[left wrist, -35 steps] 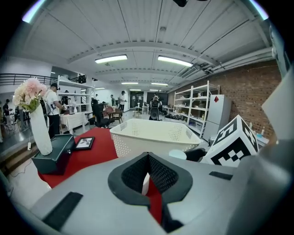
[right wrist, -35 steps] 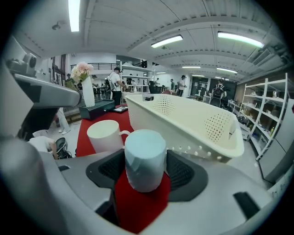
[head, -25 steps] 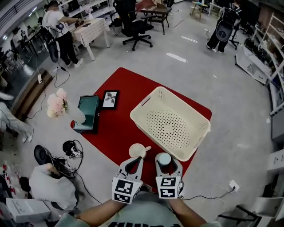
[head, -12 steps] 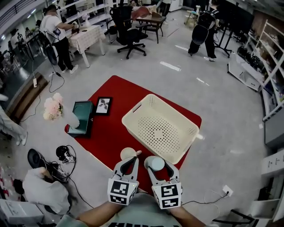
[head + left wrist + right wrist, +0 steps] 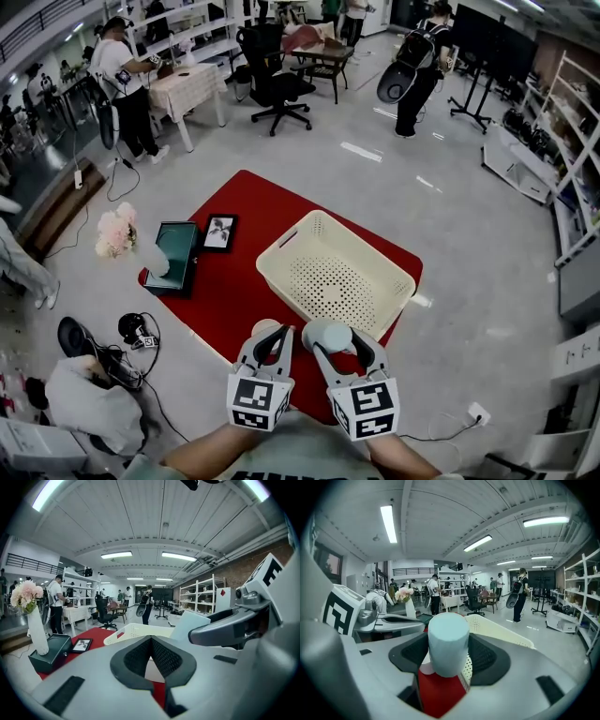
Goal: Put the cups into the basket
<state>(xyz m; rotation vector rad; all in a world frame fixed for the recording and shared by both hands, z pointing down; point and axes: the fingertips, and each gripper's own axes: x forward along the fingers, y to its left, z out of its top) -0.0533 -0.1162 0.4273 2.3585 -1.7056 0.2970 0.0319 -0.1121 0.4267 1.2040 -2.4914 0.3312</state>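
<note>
Both cups are outside the empty basket [image 5: 365,246], just before its near wall: the left tool [image 5: 279,331], clenched on nothing, nears the white cup [image 5: 262,328] on the red mat [image 5: 234,281], while the right tool [image 5: 334,340] grasps the pale blue cup [image 5: 325,333].

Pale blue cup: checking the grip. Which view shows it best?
Right gripper view: the pale blue cup stands centred, clamped in the right gripper. Head view shows it small from above; left gripper view, just one side.
</note>
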